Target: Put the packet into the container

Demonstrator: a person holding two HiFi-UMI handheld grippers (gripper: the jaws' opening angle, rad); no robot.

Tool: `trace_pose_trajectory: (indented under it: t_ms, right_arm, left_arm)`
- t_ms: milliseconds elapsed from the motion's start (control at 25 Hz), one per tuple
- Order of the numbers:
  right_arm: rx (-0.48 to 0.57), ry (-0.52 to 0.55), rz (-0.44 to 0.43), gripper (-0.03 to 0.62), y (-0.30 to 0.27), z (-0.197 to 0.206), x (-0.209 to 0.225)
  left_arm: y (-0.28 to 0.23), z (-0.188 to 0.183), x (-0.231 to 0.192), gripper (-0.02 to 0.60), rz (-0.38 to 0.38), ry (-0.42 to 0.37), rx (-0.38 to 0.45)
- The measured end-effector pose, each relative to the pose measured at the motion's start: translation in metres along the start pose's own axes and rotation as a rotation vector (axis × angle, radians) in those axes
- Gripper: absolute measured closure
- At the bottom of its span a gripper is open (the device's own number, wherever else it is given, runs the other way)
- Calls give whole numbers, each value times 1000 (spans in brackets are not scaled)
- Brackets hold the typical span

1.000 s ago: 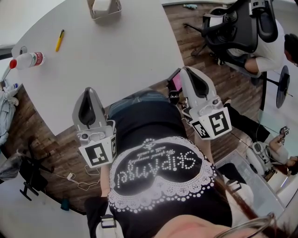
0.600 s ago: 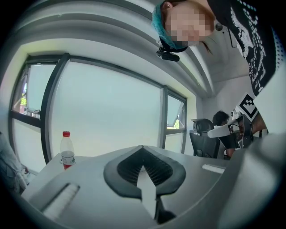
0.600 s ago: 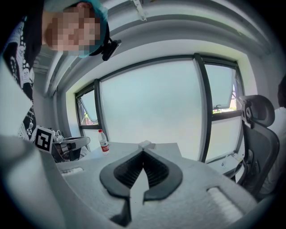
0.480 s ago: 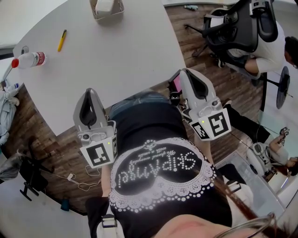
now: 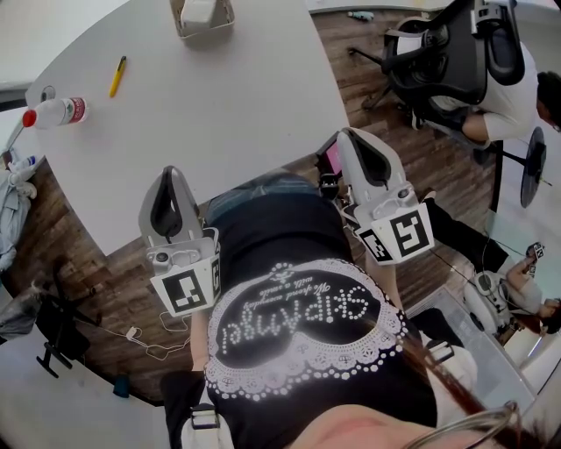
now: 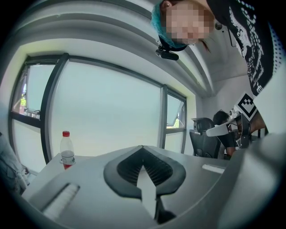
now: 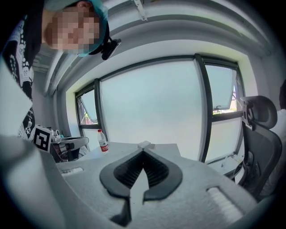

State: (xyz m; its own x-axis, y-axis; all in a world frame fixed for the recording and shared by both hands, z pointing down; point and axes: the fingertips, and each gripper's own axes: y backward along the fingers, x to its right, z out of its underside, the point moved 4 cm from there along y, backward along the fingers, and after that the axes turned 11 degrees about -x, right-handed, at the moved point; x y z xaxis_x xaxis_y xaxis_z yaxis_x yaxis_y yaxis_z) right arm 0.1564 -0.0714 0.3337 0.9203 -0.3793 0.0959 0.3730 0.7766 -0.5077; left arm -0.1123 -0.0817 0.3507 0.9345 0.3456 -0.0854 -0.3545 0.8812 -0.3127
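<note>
We judge the task done, or very nearly so. A white packet sits inside the container at the far edge of the table, and we see no other packet on the table top. At this size we cannot be quite sure that the white thing is the packet. Both tools hang at the table's near edge, close against our body. The left gripper has its jaws pressed together with nothing between them, and the right gripper is likewise closed and empty. At most a check of the container is left. Nothing stands on the table between its near edge and the container, so a straight reach would be free. A pen and a bottle lie toward the table's left edge, well apart from that line. A chair crowds the floor off the table's right side.
</note>
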Motion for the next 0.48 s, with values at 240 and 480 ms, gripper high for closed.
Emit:
trace_pose_trajectory:
  t_ms: [240,480]
  right_arm:
    - [-7,3,0,599,0,0,0]
    - [-2,7,-11,599,0,0,-2]
  left_arm:
    - [-1,0,0,580,2,1,0]
    - [0,1,-1,580,-3,3,-4]
